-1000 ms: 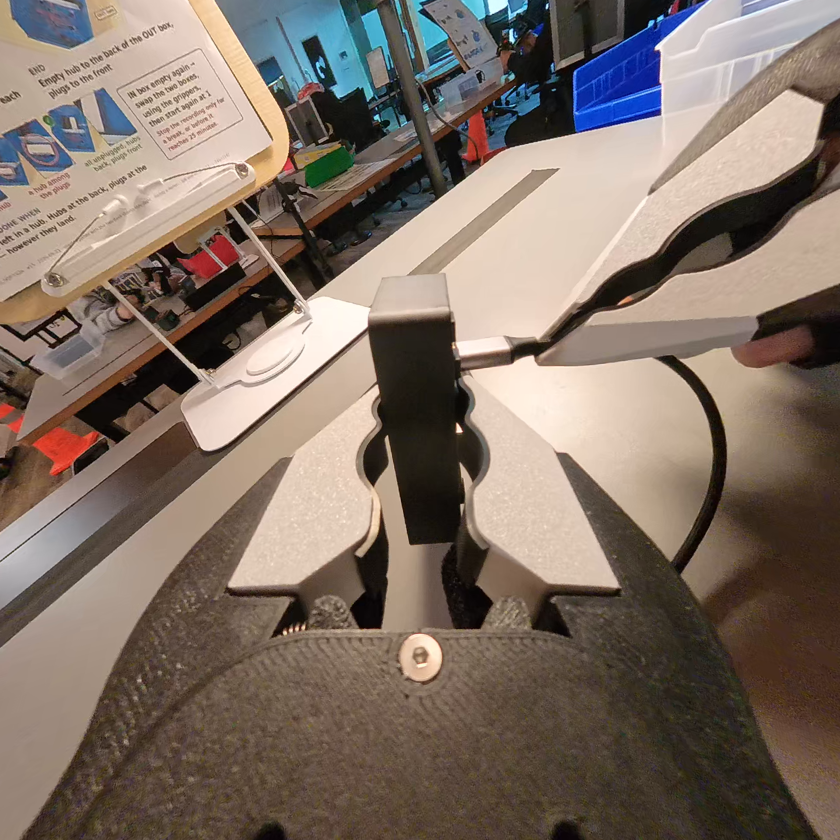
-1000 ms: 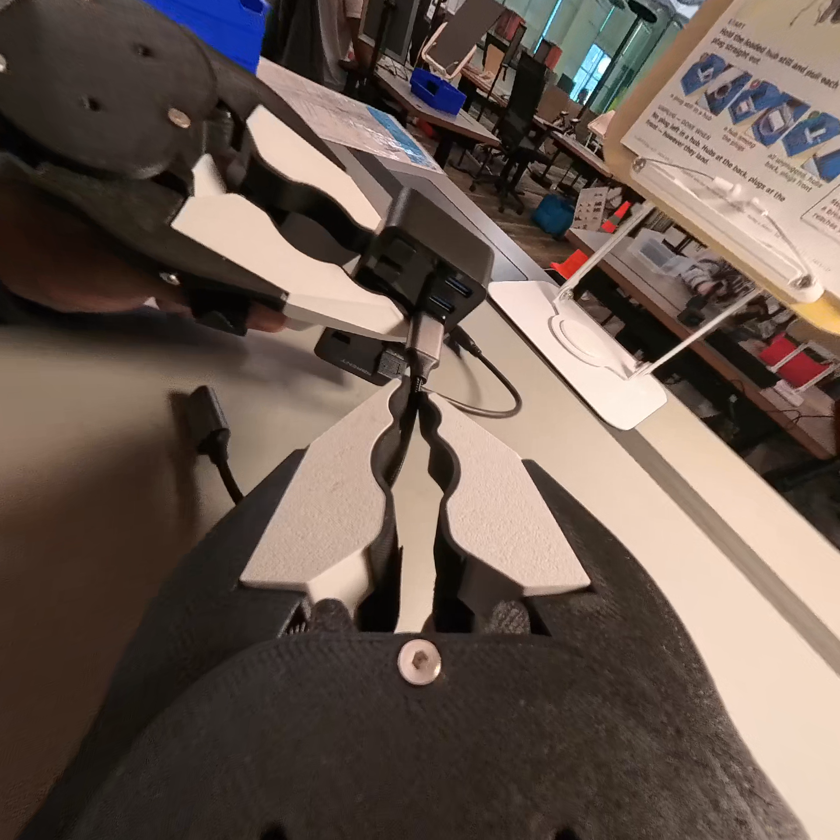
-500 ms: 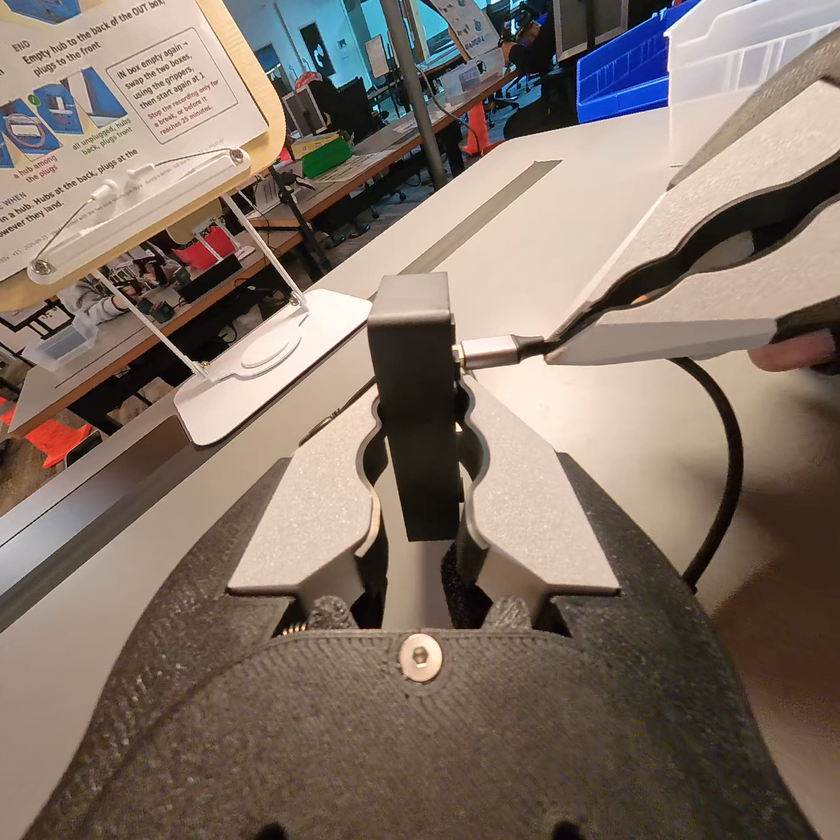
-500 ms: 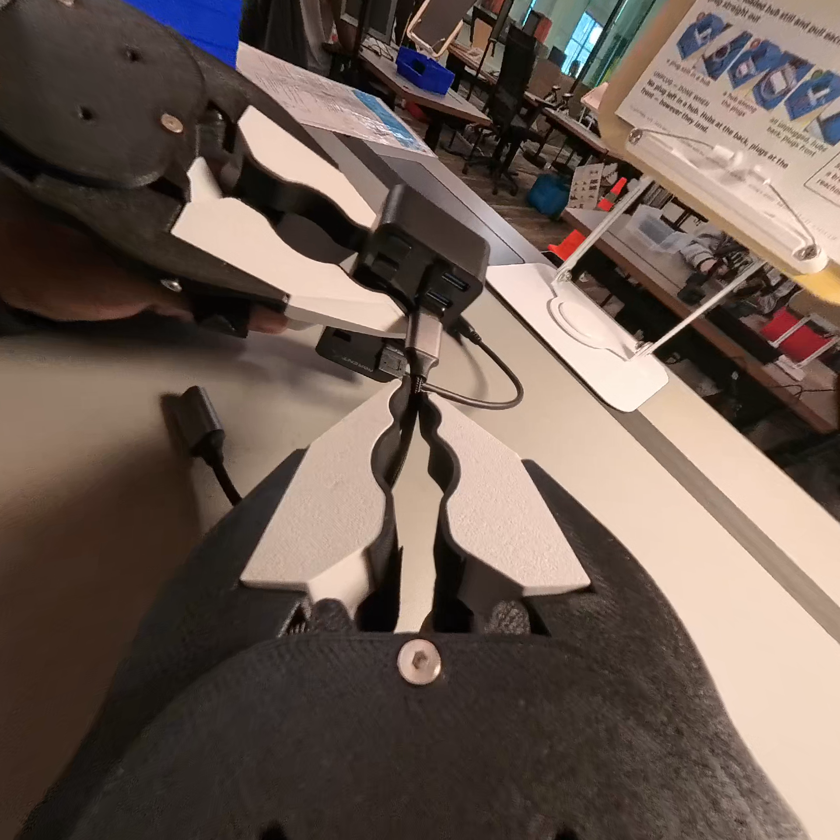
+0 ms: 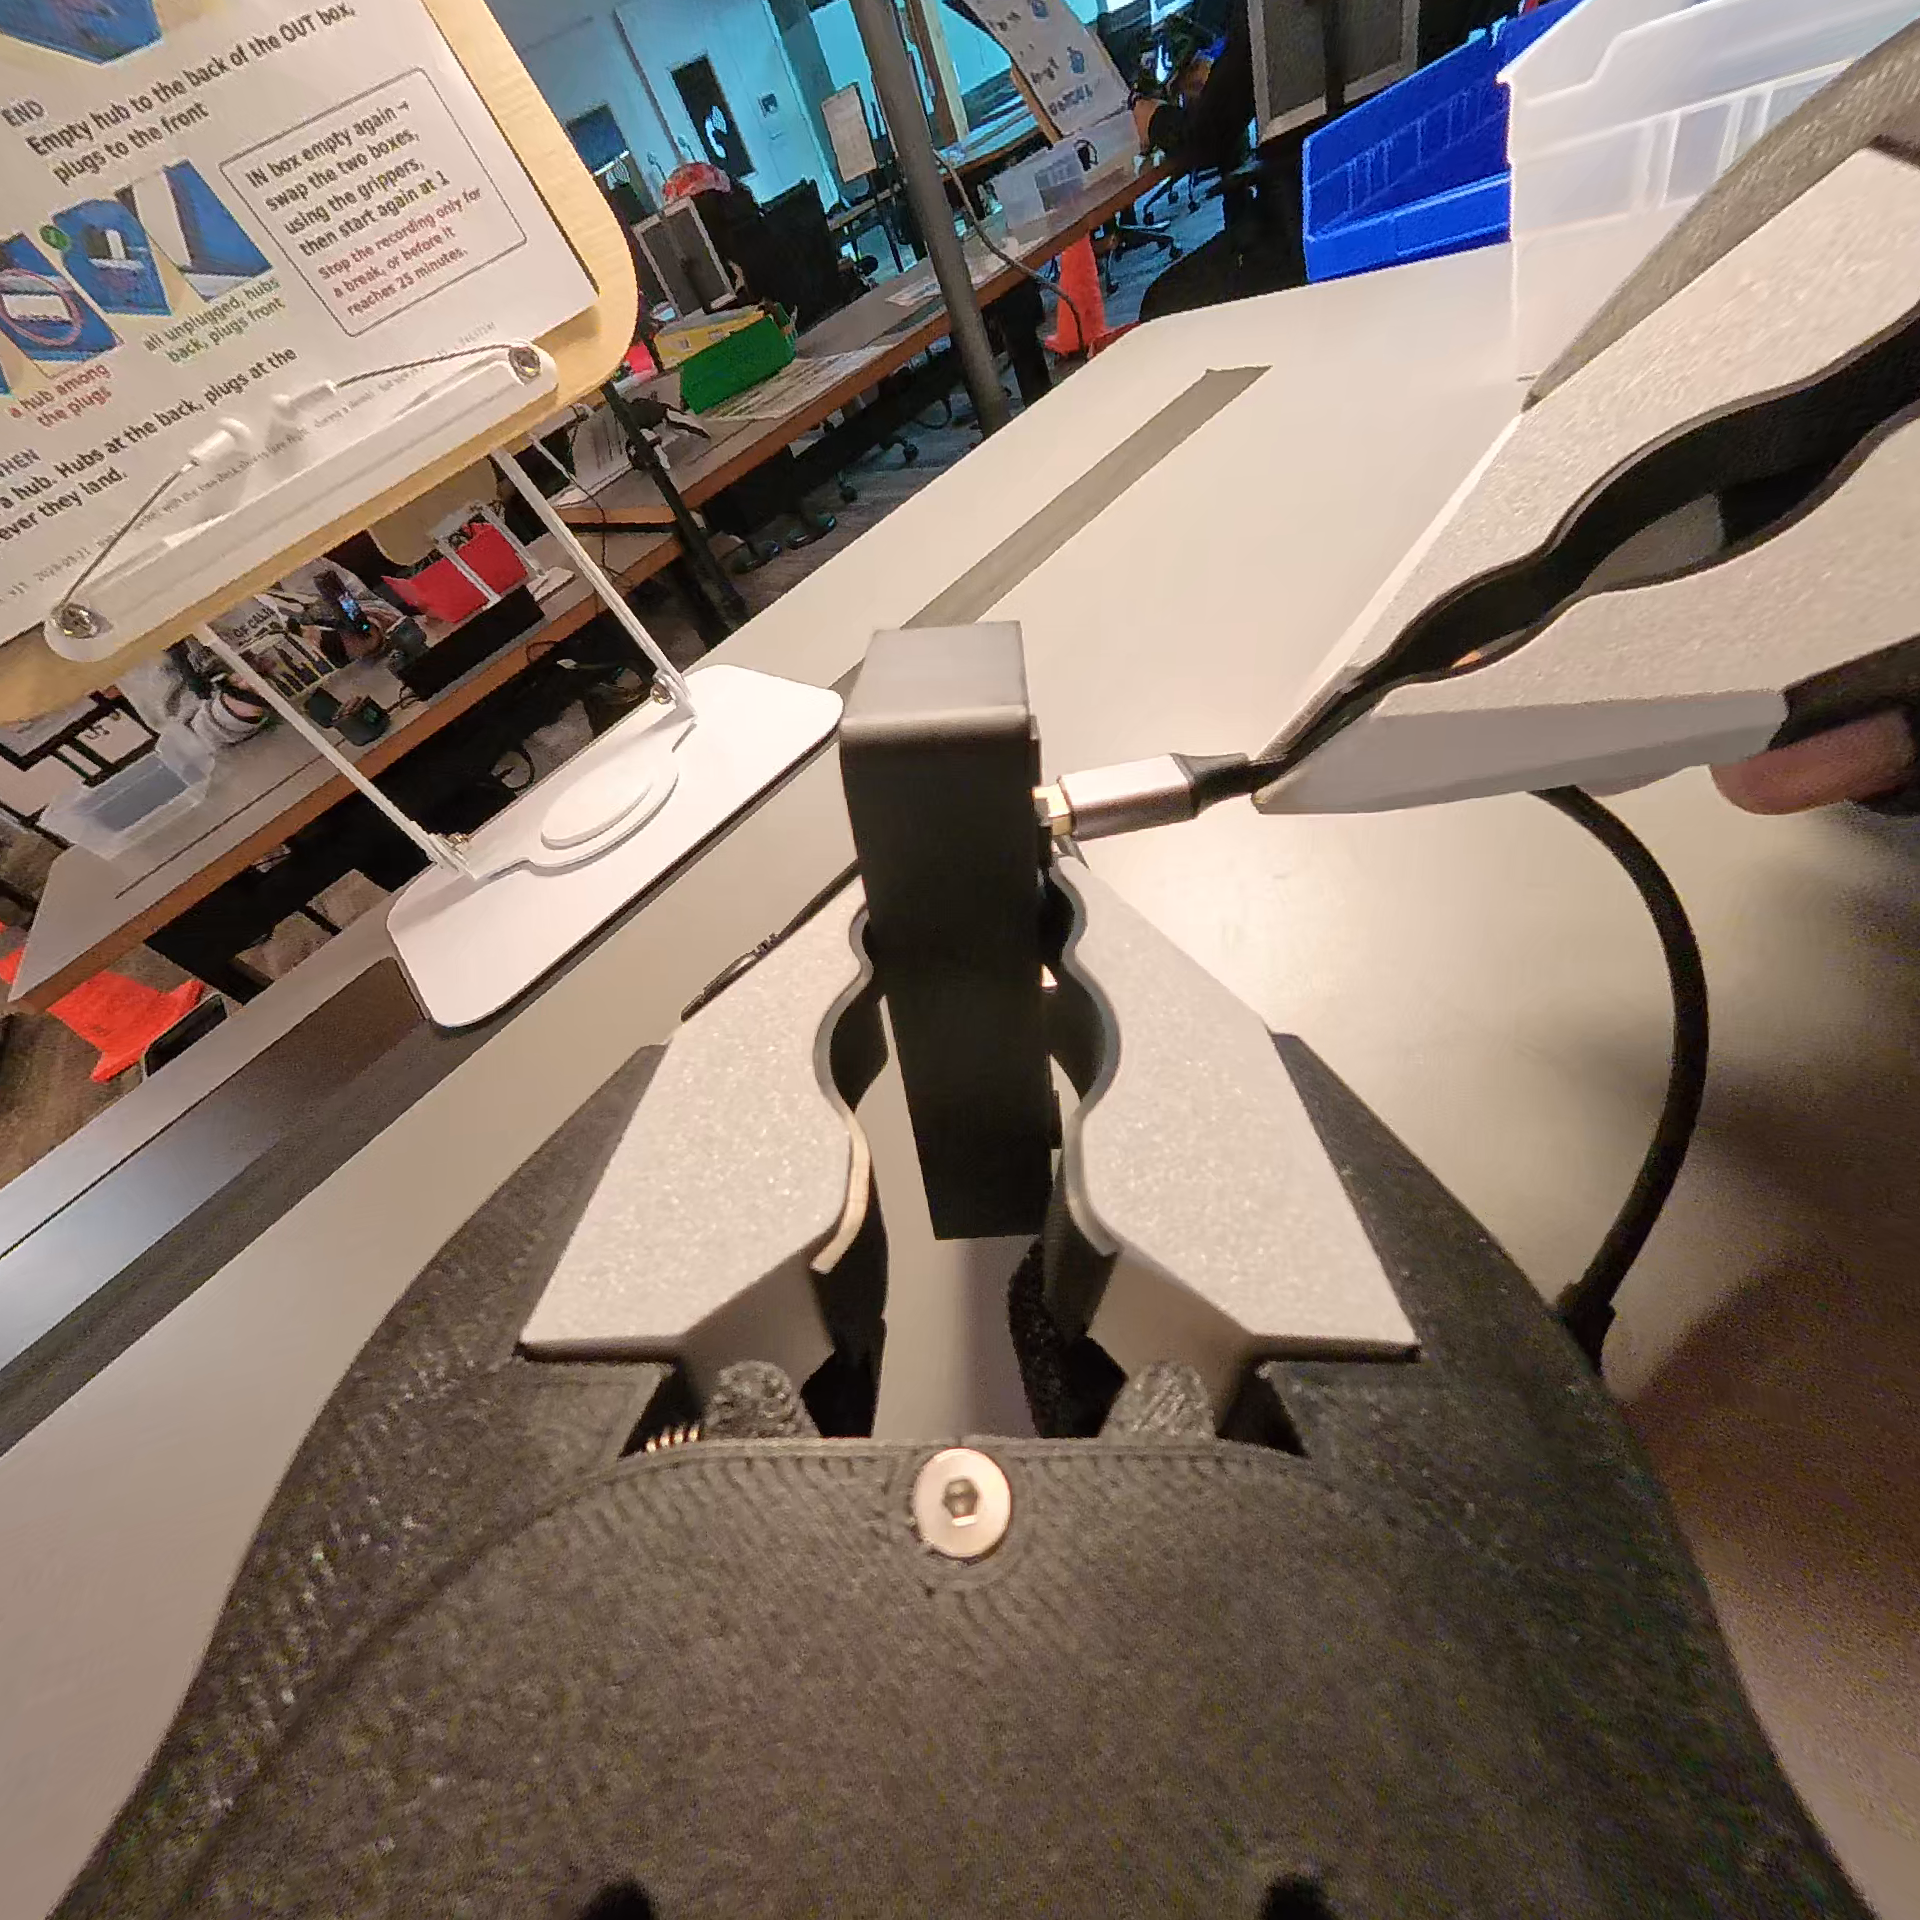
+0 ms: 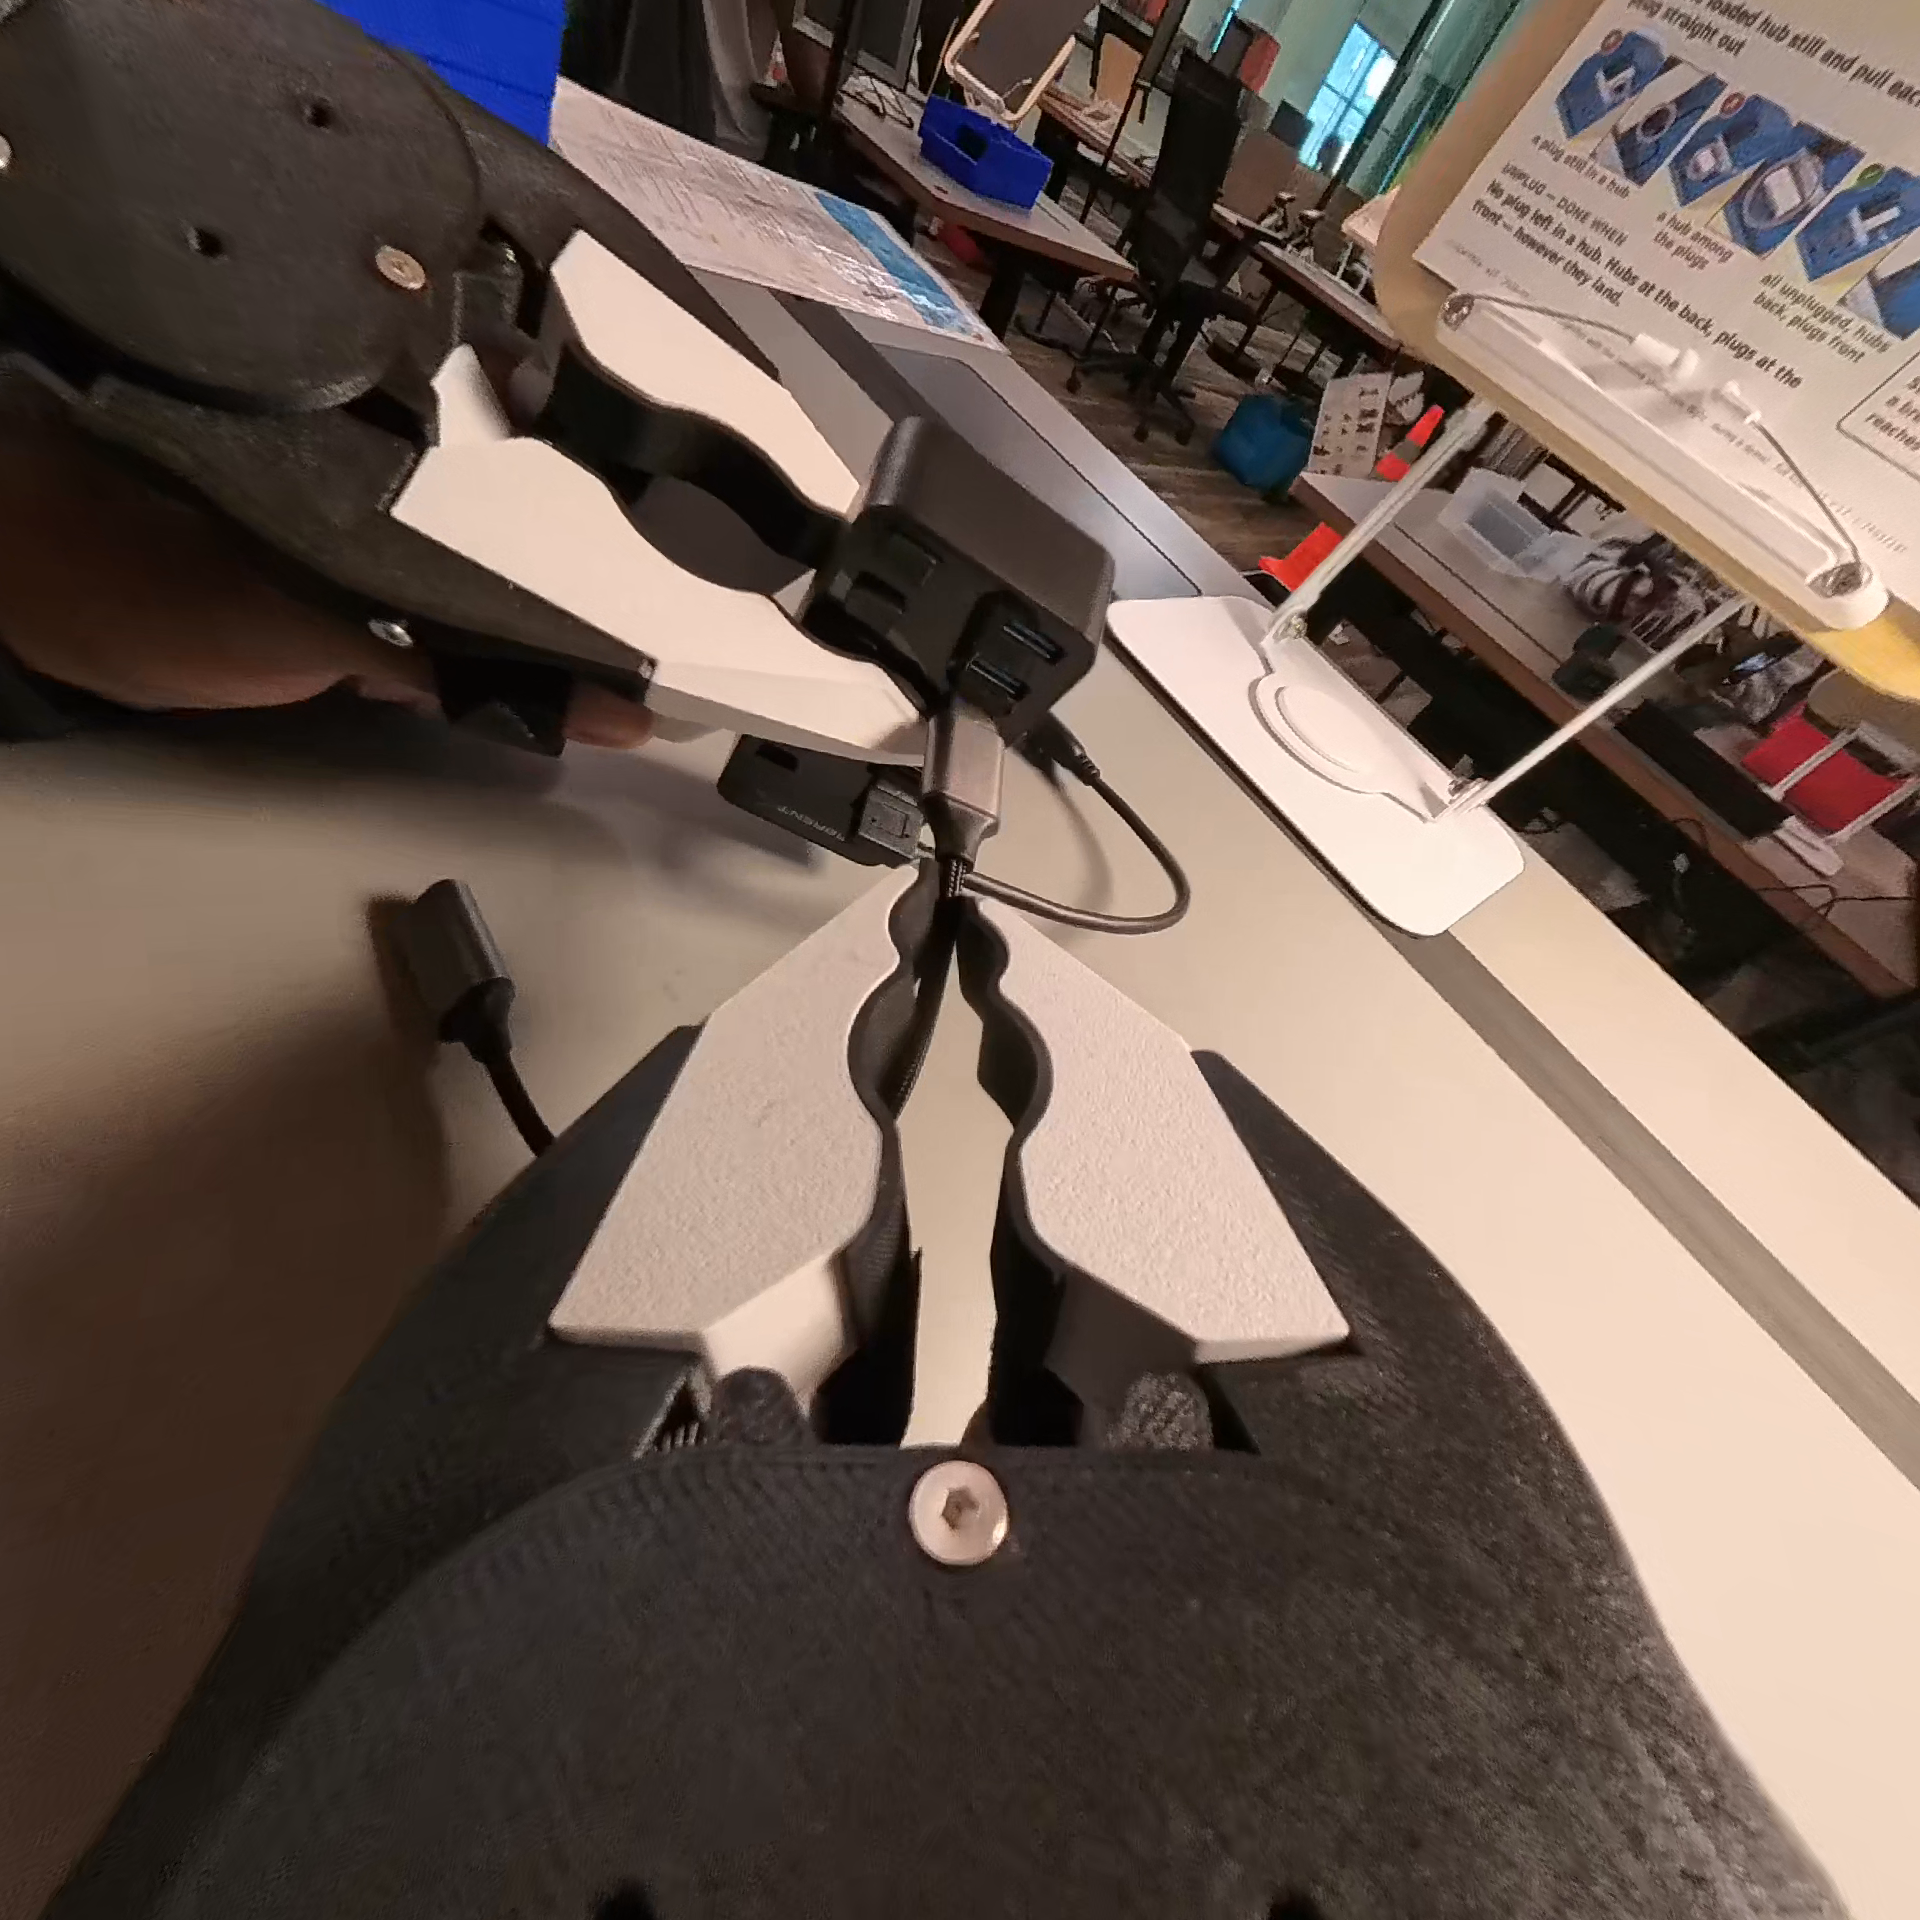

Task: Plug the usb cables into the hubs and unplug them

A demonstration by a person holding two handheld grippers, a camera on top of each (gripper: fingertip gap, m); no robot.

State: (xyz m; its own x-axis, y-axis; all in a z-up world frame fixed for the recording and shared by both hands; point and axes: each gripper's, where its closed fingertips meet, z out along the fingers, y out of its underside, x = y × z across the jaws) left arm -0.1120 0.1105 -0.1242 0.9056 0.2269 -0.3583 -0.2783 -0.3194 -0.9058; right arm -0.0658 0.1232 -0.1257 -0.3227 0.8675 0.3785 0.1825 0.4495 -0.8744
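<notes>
My left gripper (image 5: 961, 904) is shut on a black USB hub (image 5: 940, 831) and holds it upright above the grey table (image 5: 1299, 987). A silver USB plug (image 5: 1132, 795) sticks out of the hub's right side, with a short piece of its gold metal end showing. My right gripper (image 6: 940, 894) is shut on the plug's black braided cable (image 6: 914, 1039), just behind the plug (image 6: 966, 774). The right wrist view shows the hub (image 6: 997, 561) between the left gripper's fingers (image 6: 748, 675). In the left wrist view the right gripper (image 5: 1262, 790) comes in from the right.
A second black hub (image 6: 800, 800) with a short cable (image 6: 1143, 904) lies on the table under the held one. A loose black plug (image 6: 447, 956) lies at the left. A white document stand (image 5: 613, 831) stands behind. Blue (image 5: 1403, 197) and clear (image 5: 1662, 125) bins are at the far right. There is about 5 cm between the tips of the two grippers.
The silver plug has slid a little way out of the hub to the right, and its gold metal end now shows. Both grips have stayed shut.
</notes>
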